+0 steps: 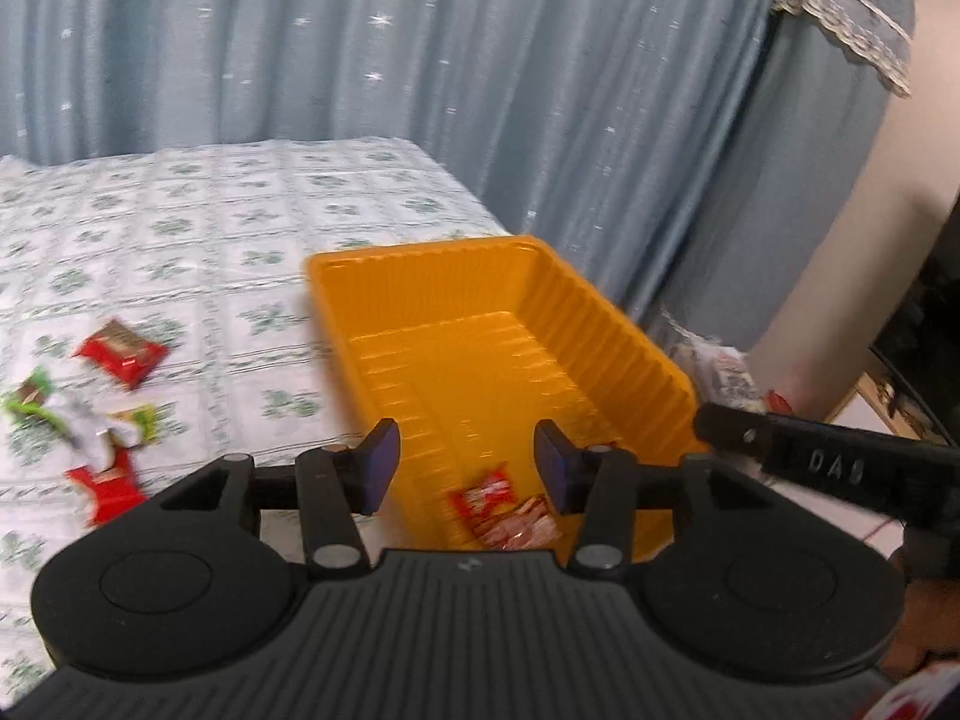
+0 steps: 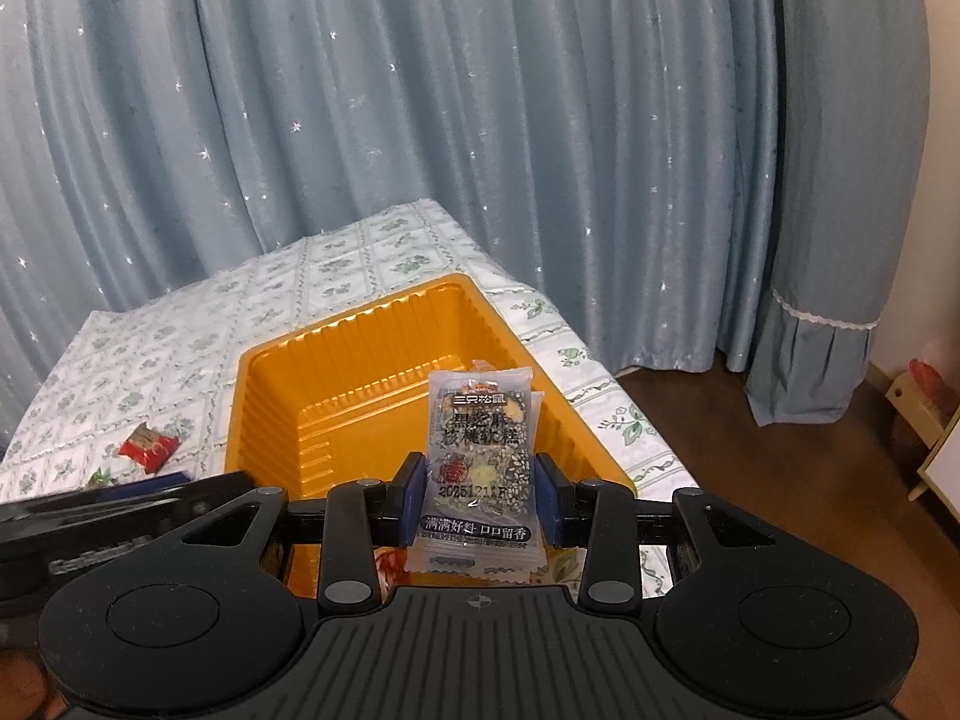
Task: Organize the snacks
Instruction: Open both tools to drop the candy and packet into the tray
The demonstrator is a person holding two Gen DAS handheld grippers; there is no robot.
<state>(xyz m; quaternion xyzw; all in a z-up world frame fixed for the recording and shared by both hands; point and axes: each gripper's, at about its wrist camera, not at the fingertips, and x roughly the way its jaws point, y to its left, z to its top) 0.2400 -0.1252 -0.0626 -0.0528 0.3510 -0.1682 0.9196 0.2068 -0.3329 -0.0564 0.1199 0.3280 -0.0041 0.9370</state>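
Right gripper (image 2: 480,495) was clamped on a grey sesame-walnut snack packet (image 2: 478,456), held upright with its long axis vertical, just over the near end of the orange tray (image 2: 267,396); tray lay straight ahead and below, so the drop looked short. Left gripper (image 1: 467,468) sat over the tray's near-left corner, jaws apart with nothing between them; red packets (image 1: 507,510) lay on the tray floor below it. More loose snacks (image 1: 120,354) remained on the surface (image 1: 252,210) to the left, nearer the left gripper.

Black left gripper (image 1: 467,461), blue pads (image 1: 384,468), ribbed housing, silver rivets (right gripper (image 2: 478,501) alike)
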